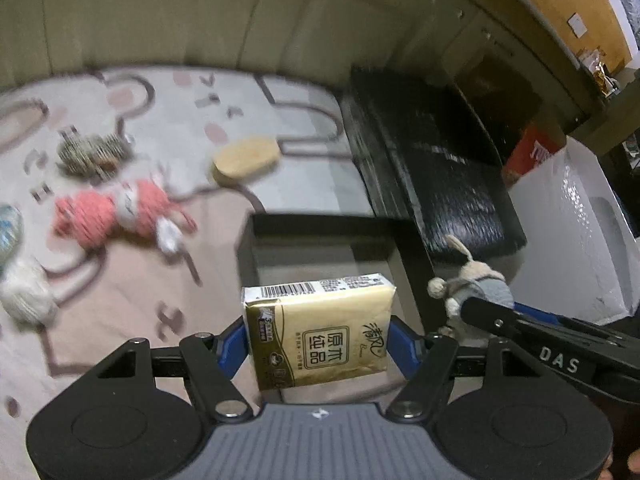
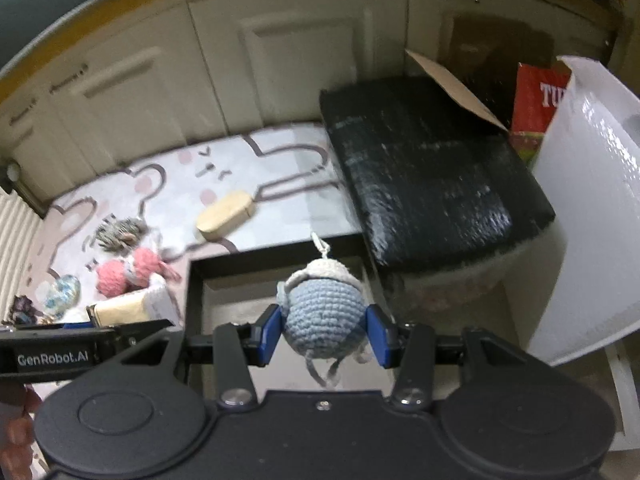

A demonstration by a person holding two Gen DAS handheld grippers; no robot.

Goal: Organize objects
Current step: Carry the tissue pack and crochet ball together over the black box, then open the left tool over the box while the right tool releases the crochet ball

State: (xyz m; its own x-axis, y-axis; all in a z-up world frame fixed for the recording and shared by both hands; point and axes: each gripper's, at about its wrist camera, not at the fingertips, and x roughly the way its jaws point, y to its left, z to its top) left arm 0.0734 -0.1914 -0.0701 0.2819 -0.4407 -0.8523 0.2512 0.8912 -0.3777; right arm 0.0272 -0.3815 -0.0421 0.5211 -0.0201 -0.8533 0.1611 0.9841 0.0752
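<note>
My left gripper (image 1: 318,344) is shut on a gold tissue pack (image 1: 320,328) and holds it above the near edge of an open black box (image 1: 280,224). My right gripper (image 2: 324,336) is shut on a blue-grey crocheted toy (image 2: 324,312) and holds it over the same black box (image 2: 194,280). The toy (image 1: 472,284) and the right gripper also show at the right of the left wrist view. The tissue pack (image 2: 128,308) shows at the left of the right wrist view.
On the patterned mat (image 1: 168,120) lie a pink crocheted toy (image 1: 116,216), a grey-brown crocheted toy (image 1: 92,152), a wooden oval (image 1: 246,158) and a white ball of yarn (image 1: 28,292). The black box lid (image 1: 432,168) lies at the right, beside a white container (image 2: 592,200).
</note>
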